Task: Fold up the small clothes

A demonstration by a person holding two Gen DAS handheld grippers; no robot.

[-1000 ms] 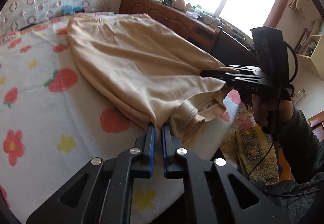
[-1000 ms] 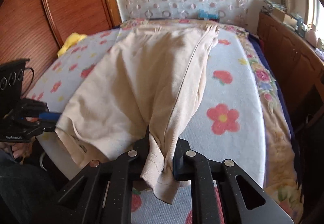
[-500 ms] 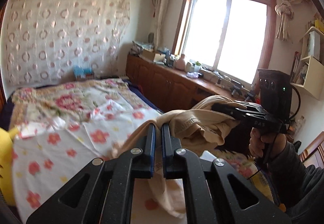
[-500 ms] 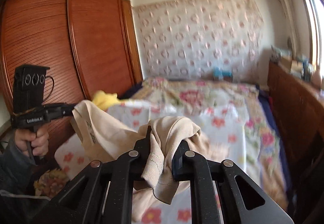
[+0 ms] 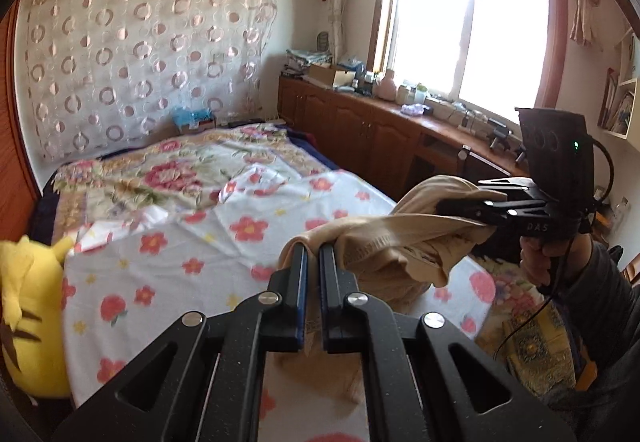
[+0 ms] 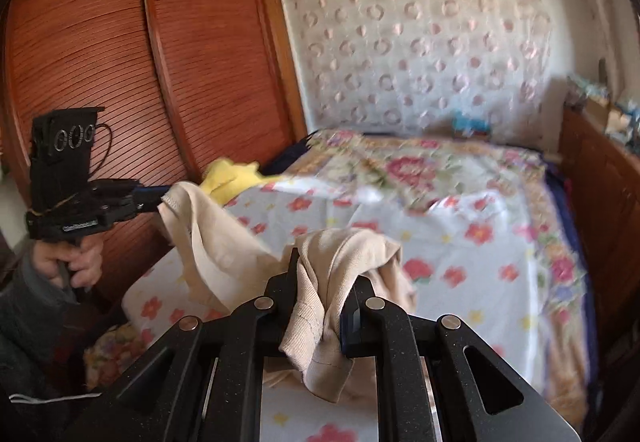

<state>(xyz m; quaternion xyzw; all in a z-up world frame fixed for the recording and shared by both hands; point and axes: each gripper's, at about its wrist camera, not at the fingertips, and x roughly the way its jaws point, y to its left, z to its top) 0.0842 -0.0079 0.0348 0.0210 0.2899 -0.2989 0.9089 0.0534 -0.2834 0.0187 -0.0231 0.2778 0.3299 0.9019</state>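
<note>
Bed [image 5: 168,274] under a white sheet printed with red flowers, a floral quilt at its far end. Louvred reddish-brown wooden wardrobe [image 6: 120,62] beside it. Yellow plush toy [image 5: 28,314] at the bed's edge. 1 beige knit garment [image 6: 224,246], lifted above the sheet, slung between 2 grippers. Left gripper [image 5: 310,254]: fingers pressed together, pinching its edge. Right gripper [image 6: 326,278]: fingers clamped on a bunched fold, hem hanging below.
</note>
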